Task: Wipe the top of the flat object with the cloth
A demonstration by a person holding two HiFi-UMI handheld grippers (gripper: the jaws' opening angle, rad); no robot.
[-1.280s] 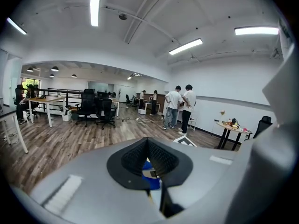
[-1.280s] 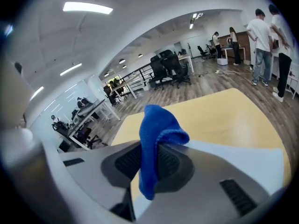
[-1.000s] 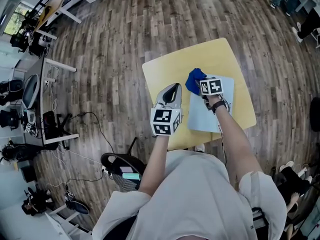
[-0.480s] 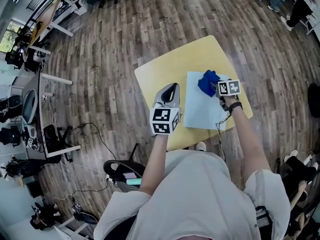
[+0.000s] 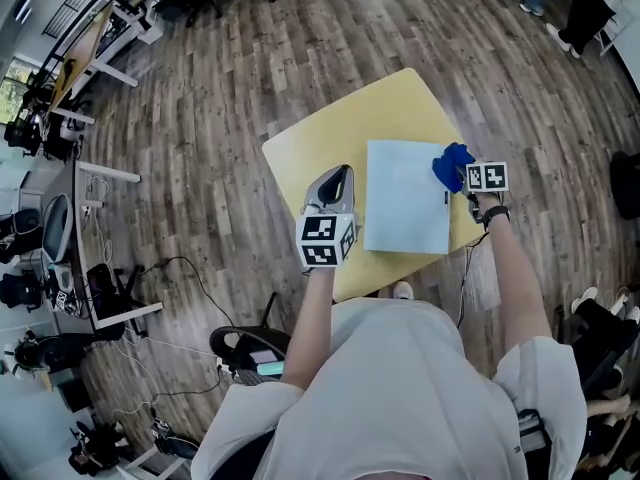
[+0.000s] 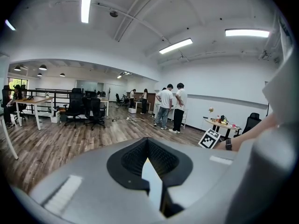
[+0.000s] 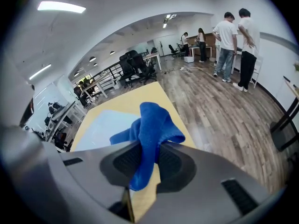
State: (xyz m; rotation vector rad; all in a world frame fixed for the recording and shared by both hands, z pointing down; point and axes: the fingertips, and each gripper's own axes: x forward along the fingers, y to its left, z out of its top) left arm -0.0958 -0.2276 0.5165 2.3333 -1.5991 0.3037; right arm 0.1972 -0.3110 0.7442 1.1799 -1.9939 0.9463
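Observation:
A pale blue flat sheet (image 5: 405, 208) lies on the yellow table (image 5: 330, 133). My right gripper (image 5: 464, 174) is shut on a bunched blue cloth (image 5: 450, 164) and sits at the sheet's upper right edge, over bare table. In the right gripper view the cloth (image 7: 152, 125) sticks up from between the jaws of the right gripper (image 7: 147, 157), with the sheet (image 7: 100, 127) off to the left. My left gripper (image 5: 338, 176) hovers left of the sheet, jaws together and holding nothing. The left gripper view looks out into the room over the left gripper (image 6: 152, 171).
The table's right edge (image 5: 470, 223) runs just below the right gripper, with wood floor beyond. Desks and office chairs (image 5: 60, 218) stand far left. Several people (image 6: 170, 106) stand across the room. A dark chair base (image 5: 245, 353) is near the person's legs.
The right gripper has dragged the cloth rightward across the sheet, from its upper left part to past its right edge. The left gripper has stayed in place.

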